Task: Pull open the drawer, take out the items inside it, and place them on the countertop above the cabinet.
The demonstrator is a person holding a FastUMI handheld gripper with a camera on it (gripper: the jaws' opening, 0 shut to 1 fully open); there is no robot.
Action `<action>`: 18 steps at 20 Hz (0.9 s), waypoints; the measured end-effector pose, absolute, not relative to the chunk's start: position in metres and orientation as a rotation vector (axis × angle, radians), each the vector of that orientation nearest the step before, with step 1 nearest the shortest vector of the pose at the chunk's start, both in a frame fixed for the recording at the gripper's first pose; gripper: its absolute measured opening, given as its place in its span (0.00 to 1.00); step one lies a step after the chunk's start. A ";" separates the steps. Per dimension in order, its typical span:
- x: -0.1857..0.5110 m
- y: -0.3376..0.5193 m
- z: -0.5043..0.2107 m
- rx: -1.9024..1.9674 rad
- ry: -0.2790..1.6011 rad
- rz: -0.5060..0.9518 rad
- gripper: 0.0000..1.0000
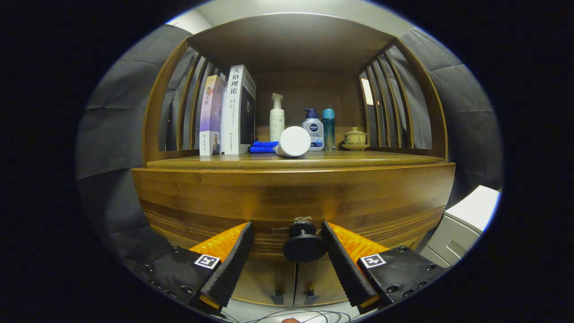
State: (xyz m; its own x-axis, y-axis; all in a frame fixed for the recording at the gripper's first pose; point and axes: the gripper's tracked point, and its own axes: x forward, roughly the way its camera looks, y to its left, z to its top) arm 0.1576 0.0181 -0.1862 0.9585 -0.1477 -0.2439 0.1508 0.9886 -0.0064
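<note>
Gripper: sitting at the lower centre of the frame, fingers spread wide, gripping nothing.
Knob: standing between the fingers, closer to the right one; contact unclear.
Drawer: staying closed across mid-frame.
Countertop: carrying books, bottles, a white tube, a blue cloth and a teacup.

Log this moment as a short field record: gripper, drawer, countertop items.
gripper: gripper open, fingers either side of the drawer knob, the right one close to it, the left apart
drawer: drawer looks closed, contents hidden
countertop: two upright books, blue cloth, white tube lying down, three bottles, lidded cup on saucer
next step: probably close on the knob and pull
</note>
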 end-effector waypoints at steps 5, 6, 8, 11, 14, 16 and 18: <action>0.172 0.013 -0.187 0.002 0.249 -0.162 0.97; 0.170 0.014 -0.187 -0.004 0.242 -0.166 0.96; 0.171 0.014 -0.189 -0.038 0.237 -0.164 0.96; 0.164 0.020 -0.188 -0.051 0.253 -0.107 0.97; 0.149 0.012 -0.166 -0.030 0.226 -0.099 0.97; 0.130 0.012 -0.136 -0.009 0.170 -0.071 0.97; 0.112 0.010 -0.107 -0.002 0.132 -0.059 0.97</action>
State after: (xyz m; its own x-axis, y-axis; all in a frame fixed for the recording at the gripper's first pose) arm 0.1116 0.0099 -0.1071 0.9895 -0.0586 -0.1319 0.0583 0.9983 -0.0061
